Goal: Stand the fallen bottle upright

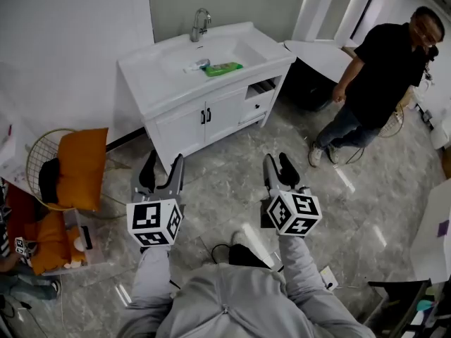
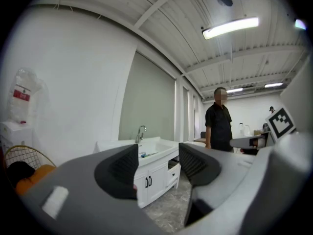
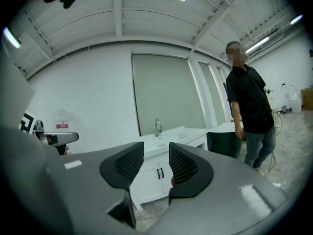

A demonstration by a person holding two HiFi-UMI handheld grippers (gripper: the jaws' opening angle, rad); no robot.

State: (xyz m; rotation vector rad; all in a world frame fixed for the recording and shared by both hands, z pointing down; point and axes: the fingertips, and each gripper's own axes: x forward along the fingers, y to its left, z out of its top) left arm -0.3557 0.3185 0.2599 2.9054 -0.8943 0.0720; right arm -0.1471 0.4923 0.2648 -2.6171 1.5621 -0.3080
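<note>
A green bottle (image 1: 223, 68) lies on its side on the white vanity top (image 1: 155, 76), next to a small white and teal tube (image 1: 196, 65) and just right of the basin. My left gripper (image 1: 163, 166) and right gripper (image 1: 279, 162) are held side by side over the floor, well short of the vanity and pointing toward it. Each one's jaws are drawn close together with nothing between them. In the left gripper view the gripper (image 2: 157, 160) frames the vanity (image 2: 156, 173). The right gripper view shows that gripper (image 3: 156, 160) aimed at the cupboard doors (image 3: 159, 173).
A person in black (image 1: 384, 69) stands at the right beside a white table (image 1: 320, 51). A faucet (image 1: 200, 24) rises behind the basin. A wire chair with orange cushions (image 1: 77, 167) sits at the left. The floor is grey marble, and a cable lies near my feet.
</note>
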